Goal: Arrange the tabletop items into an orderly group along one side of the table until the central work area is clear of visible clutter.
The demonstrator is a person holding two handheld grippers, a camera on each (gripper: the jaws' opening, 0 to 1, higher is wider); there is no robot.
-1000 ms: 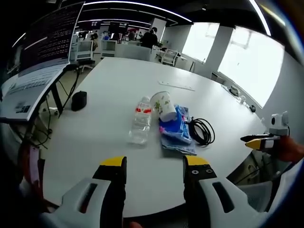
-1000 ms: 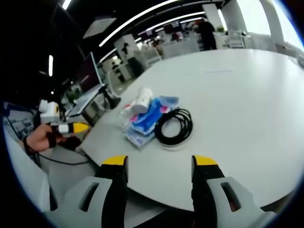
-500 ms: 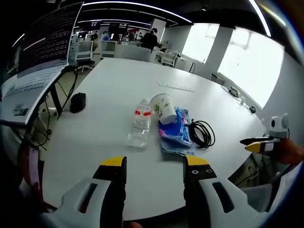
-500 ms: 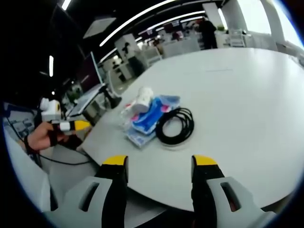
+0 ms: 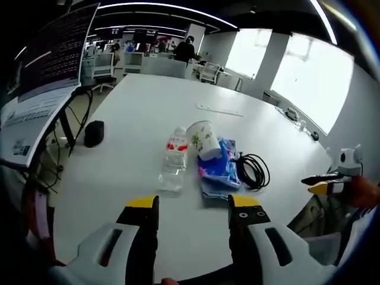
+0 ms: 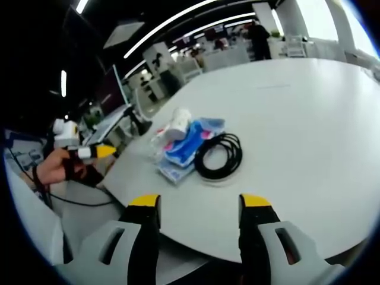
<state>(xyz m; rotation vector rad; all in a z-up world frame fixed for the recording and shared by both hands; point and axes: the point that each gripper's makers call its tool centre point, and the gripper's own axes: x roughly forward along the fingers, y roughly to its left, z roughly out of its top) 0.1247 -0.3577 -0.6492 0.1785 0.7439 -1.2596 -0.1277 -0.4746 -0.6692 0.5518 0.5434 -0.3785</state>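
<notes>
While both tools hover off the edge of the white table [image 5: 136, 119], the left gripper [image 5: 193, 208] and right gripper [image 6: 195, 205] hold their jaws wide apart, gripping nothing. Near the table's edge lie a clear water bottle [image 5: 174, 159] on its side, a tipped paper cup [image 5: 203, 139] resting on a blue packet [image 5: 218, 167], and a coiled black cable [image 6: 218, 157] just beside it.
</notes>
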